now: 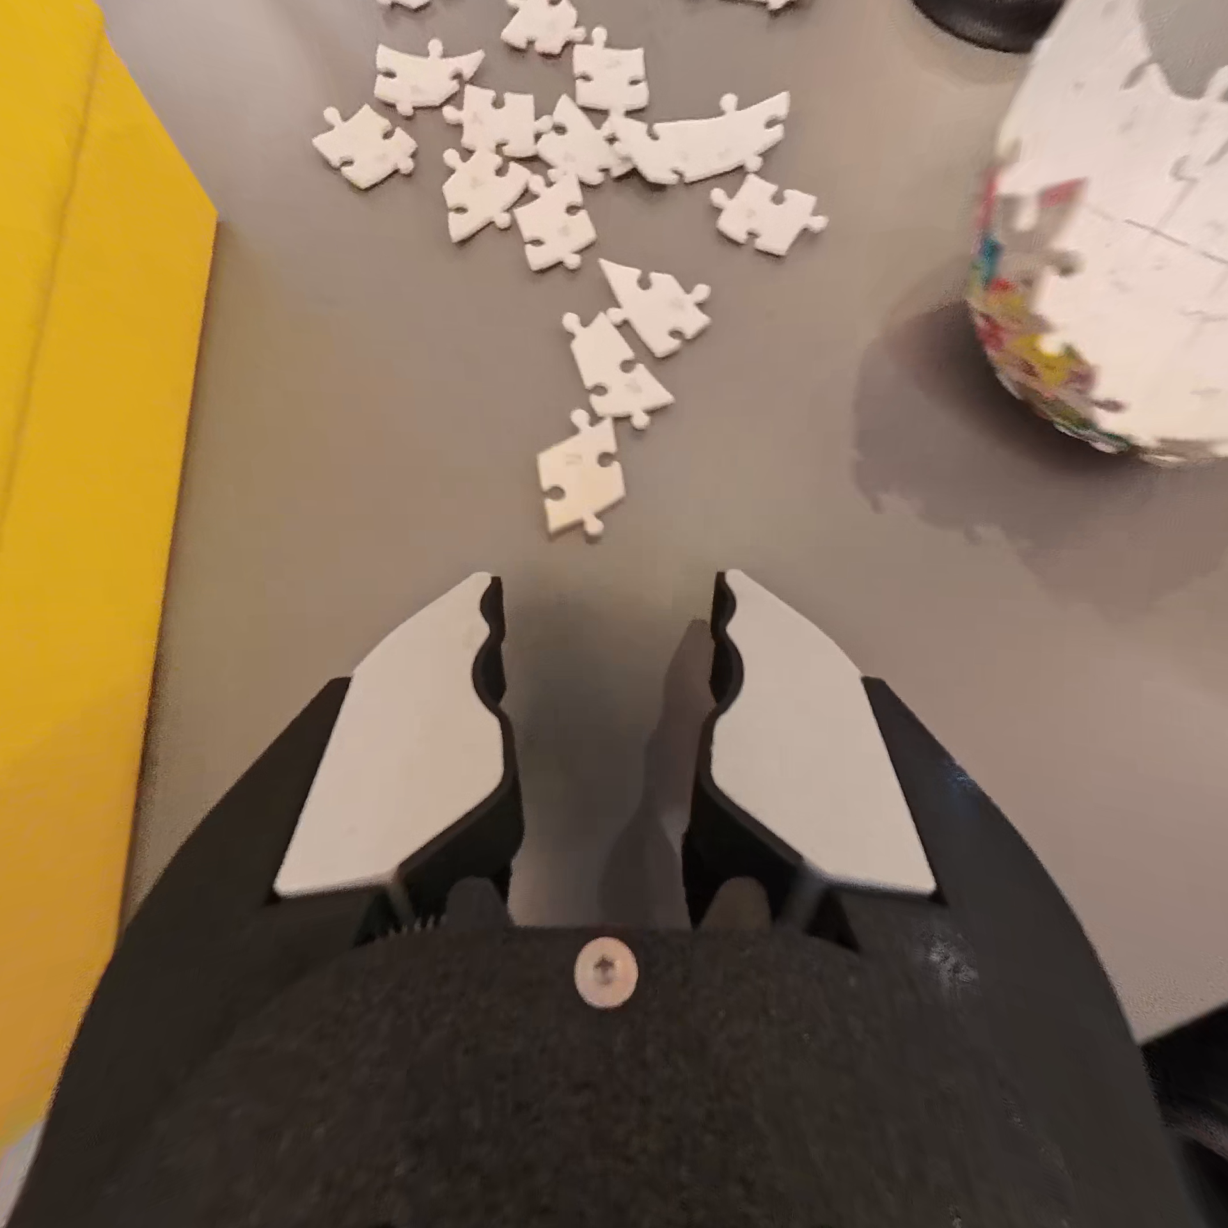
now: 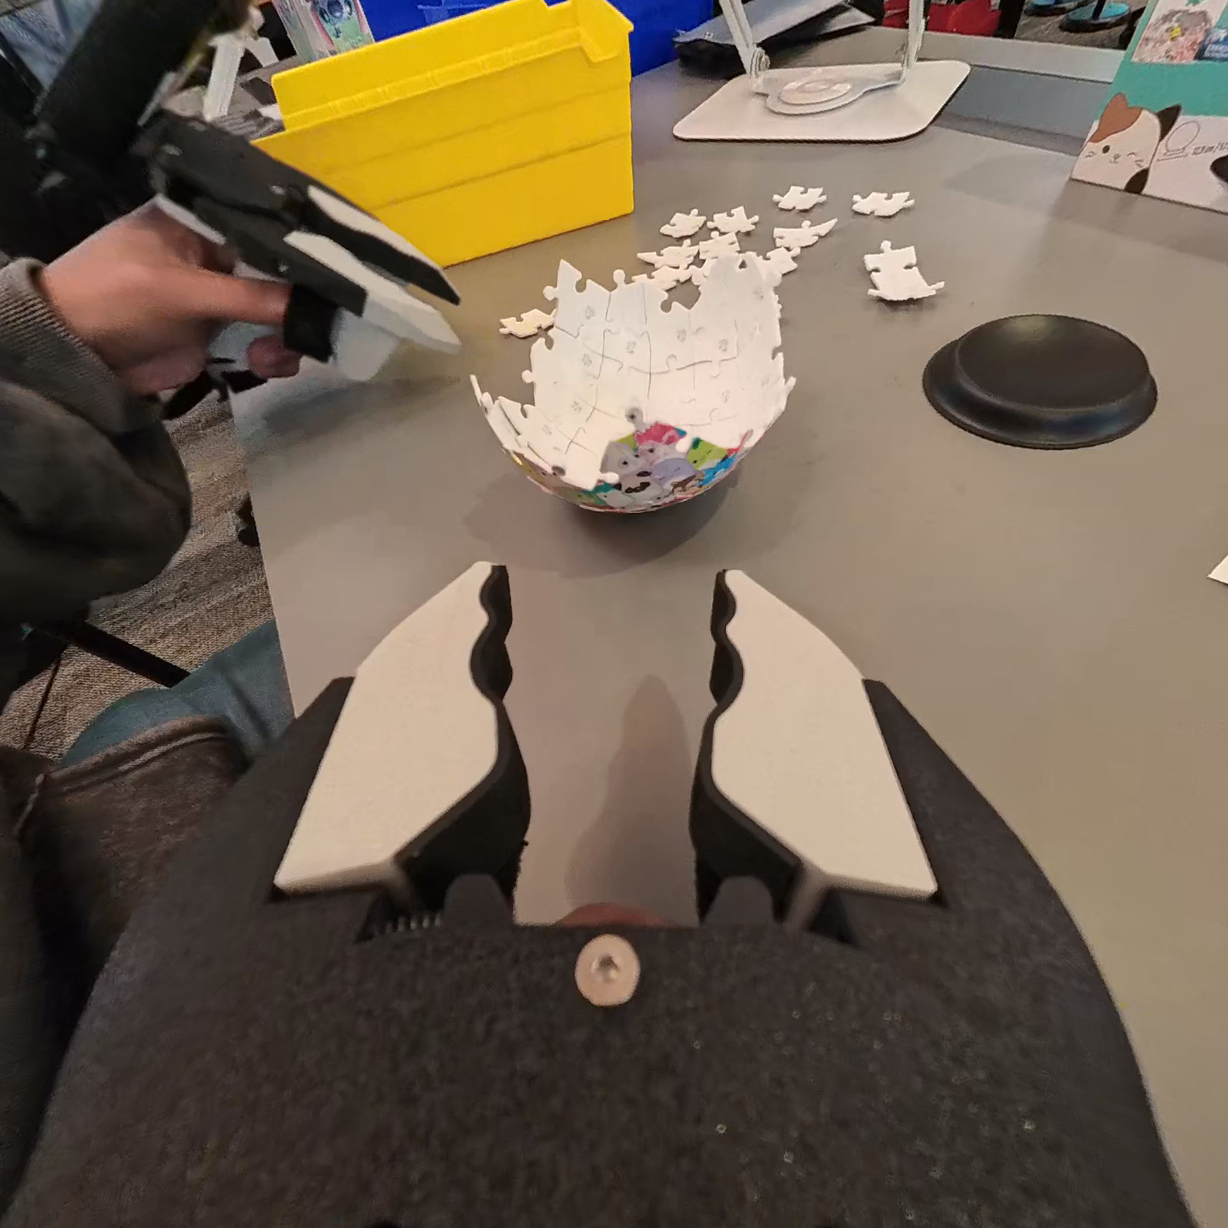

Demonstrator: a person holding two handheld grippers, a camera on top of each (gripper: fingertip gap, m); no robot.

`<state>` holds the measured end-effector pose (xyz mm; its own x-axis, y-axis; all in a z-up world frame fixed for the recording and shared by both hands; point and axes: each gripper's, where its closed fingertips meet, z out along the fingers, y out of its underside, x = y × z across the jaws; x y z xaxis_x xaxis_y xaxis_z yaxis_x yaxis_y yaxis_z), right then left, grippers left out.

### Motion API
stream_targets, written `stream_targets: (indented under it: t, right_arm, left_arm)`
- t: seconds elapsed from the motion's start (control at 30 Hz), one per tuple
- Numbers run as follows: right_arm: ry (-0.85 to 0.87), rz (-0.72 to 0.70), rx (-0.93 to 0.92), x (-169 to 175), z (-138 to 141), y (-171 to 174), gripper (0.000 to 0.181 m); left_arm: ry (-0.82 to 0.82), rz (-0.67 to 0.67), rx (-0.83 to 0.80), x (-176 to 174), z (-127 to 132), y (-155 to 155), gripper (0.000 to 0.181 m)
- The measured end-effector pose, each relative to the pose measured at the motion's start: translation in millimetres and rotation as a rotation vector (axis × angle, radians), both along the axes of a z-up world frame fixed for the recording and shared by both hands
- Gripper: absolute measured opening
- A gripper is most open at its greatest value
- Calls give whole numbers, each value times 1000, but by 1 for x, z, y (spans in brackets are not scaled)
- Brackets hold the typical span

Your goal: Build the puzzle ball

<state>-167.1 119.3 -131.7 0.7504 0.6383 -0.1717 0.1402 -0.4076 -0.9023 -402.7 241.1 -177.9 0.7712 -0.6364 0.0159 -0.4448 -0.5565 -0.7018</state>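
One black stand (image 2: 1040, 382) shows in right wrist view only.

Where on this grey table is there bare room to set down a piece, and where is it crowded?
Bare: the strip between the right gripper and the half-built puzzle ball, and the stretch between ball and black round base. Crowded: the loose puzzle pieces scattered beyond the ball, beside the yellow bin.

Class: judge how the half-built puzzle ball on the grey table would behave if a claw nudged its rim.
The half-built puzzle ball rests on a rounded bottom, so it would probably rock or roll rather than slide. Its shell looks thin, so it is likely light. The jagged upper edge has pieces joined on few sides, so a push there may pop them loose.
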Motion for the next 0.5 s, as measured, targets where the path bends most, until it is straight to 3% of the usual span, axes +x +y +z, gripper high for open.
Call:
stream_targets:
  t: [0.13, 0.23, 0.33, 0.5]
  right_arm:
    - [-1, 0, 2, 0, 1, 0, 57]
    - [-5, -3, 2, 1, 1, 0, 57]
    - [-4, -6, 2, 3, 1, 0, 57]
    - [-1, -5, 2, 3, 2, 0, 56]
  left_arm:
    - [40, -20, -70, 3, -15, 22, 57]
    - [79, -49, -53, 9, -16, 32, 46]
    - [111, -103, -56, 17, -16, 35, 26]
    - [228, -249, 28, 21, -12, 27, 25]
